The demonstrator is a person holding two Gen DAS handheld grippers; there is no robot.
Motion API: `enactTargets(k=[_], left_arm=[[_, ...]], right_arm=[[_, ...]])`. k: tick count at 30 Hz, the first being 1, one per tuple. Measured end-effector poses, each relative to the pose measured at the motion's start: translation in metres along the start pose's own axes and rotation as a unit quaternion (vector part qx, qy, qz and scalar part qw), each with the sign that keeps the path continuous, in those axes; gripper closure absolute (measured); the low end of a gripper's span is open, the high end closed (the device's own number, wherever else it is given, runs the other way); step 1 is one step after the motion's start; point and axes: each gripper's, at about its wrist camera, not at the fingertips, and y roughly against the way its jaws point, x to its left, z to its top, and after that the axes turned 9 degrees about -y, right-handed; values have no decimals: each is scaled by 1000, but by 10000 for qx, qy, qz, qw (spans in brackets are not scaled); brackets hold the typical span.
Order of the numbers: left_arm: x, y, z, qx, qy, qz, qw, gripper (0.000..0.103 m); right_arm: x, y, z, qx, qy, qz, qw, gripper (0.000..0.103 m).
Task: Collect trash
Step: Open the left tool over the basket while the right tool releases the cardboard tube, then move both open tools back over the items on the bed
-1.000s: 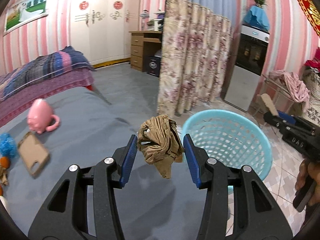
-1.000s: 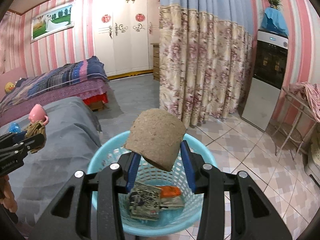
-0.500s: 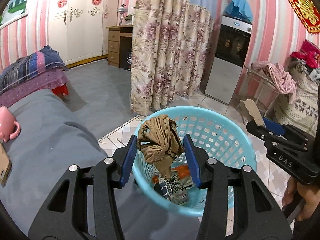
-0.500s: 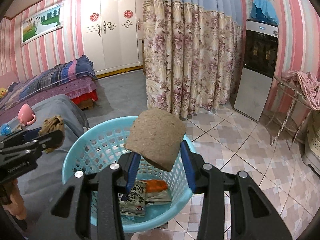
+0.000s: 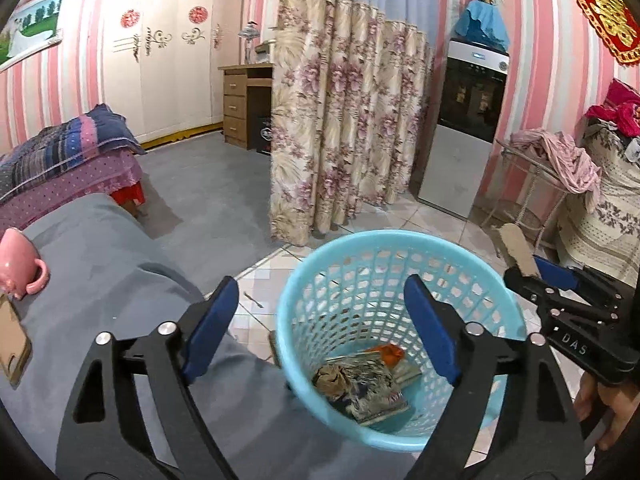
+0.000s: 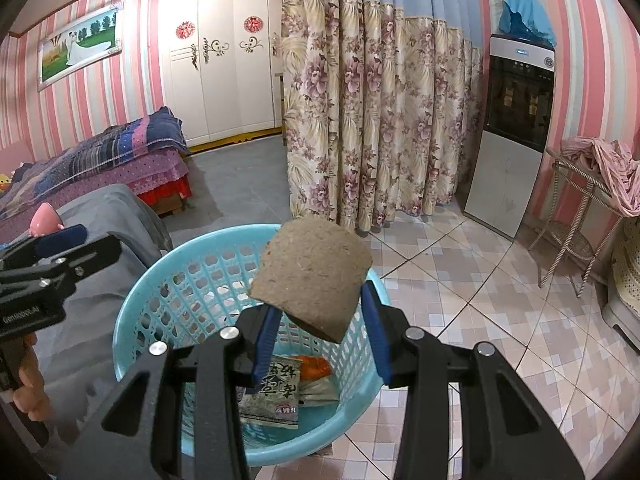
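Observation:
A light blue plastic basket [image 5: 400,240] stands on the tiled floor beside the bed. My left gripper [image 5: 320,292] hangs over it, its jaws opening wide with nothing between them. A crumpled brown paper [image 5: 332,374] lies at the bottom of the basket among printed wrappers [image 5: 376,392]. My right gripper [image 6: 320,320] is shut on a curved piece of brown cardboard [image 6: 312,272] above the basket's rim [image 6: 160,276]. The wrappers [image 6: 280,388] show below it. The left gripper [image 6: 60,244] appears at the left edge of the right wrist view.
A grey-covered bed [image 5: 100,280] at the left carries a pink mug [image 5: 18,266] and a brown phone case [image 5: 12,344]. A flowered curtain [image 5: 340,140] and a water dispenser [image 5: 468,128] stand behind the basket. A wire rack with clothes [image 6: 592,184] is at the right.
The left gripper swung from above the bed to above the basket and opened. The crumpled brown paper dropped into the basket. The right gripper keeps hold of the cardboard.

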Motion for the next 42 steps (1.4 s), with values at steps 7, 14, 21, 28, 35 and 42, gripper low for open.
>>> enactTargets(k=[7,14,21,28,35,42], left_arm=[[27,13,-3,-65,206,245,9995,12],[46,24,-9,-70,264,399,9988,12],[61,38,-12,-127,390,523,9978,11],[77,50,-17,-141,476,646,9967,10],[97,72,-23,-187,547,813,9950,10],[130,105,-34,-262,776,1041,9912,8]], right_arm=[[8,-5,-1,31,54,7,10000,63],[22,-14,-1,60,-57,12,10000,59],[36,-18,-2,-142,72,-59,9999,31],[43,-16,-6,-200,111,-174,9996,10],[55,-9,-2,-151,91,-156,9997,10],[82,1,-2,-195,115,35,9997,7]])
